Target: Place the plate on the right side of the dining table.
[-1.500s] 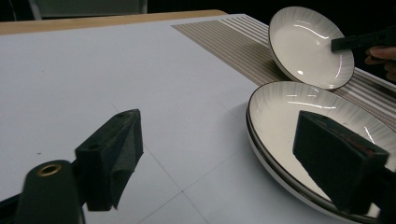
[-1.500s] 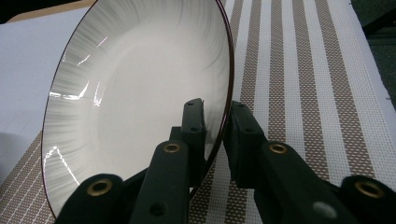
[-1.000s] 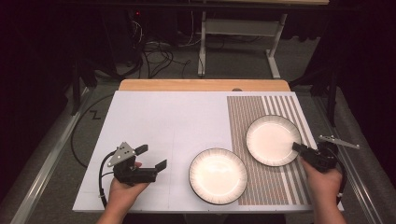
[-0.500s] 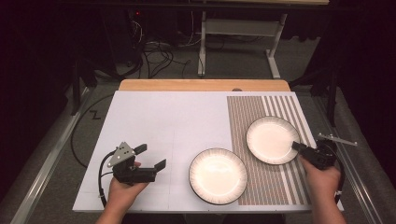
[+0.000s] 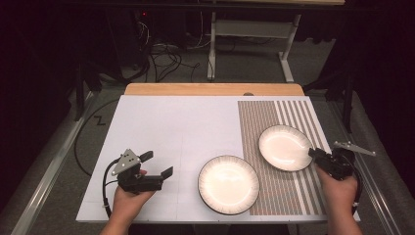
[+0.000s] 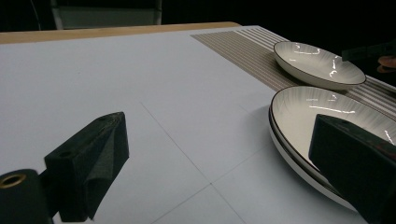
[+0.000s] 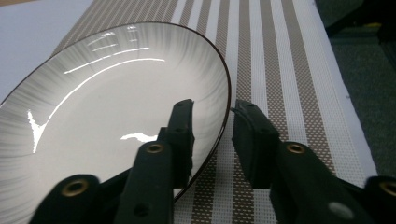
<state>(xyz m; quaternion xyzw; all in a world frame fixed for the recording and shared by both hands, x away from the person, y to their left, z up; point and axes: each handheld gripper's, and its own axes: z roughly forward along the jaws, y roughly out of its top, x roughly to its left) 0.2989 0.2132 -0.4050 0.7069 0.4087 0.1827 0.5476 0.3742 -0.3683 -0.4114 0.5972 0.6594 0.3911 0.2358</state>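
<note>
A: Right gripper [image 7: 212, 119] first. Jaws spread a little and straddling the rim of the far plate [image 7: 107, 88]: one jaw over the inside of the bowl, the other outside over the striped mat [image 7: 280, 60]. A gap shows on both sides of the rim, so no pinch yet.

B: Agreed. In the high view the same gripper [image 5: 313, 153] sits at that plate's [image 5: 285, 147] near right edge, and the plate lies flat on the mat [image 5: 259, 117]. Left side?

A: Left gripper [image 6: 219, 154] has its jaws spread wide with nothing between them. It hangs over bare white table [image 6: 93, 79], aimed toward the near plate [image 6: 299, 112] without touching it. From above it [image 5: 156, 164] is well left of that plate [image 5: 228, 184], which straddles the mat's edge, partly on white.

B: Step in hand, as I judge it: the right side is set to grasp the far plate by its rim; the left is waiting.

A: Next move calls for closing the right jaws squarely on the rim, deep enough that the glazed edge cannot slip, then lifting level. The near plate lies close by, so the carry must clear its rim.

B: Likely destination?

A: Cannot tell; stacking on the near plate is only a guess.
</note>
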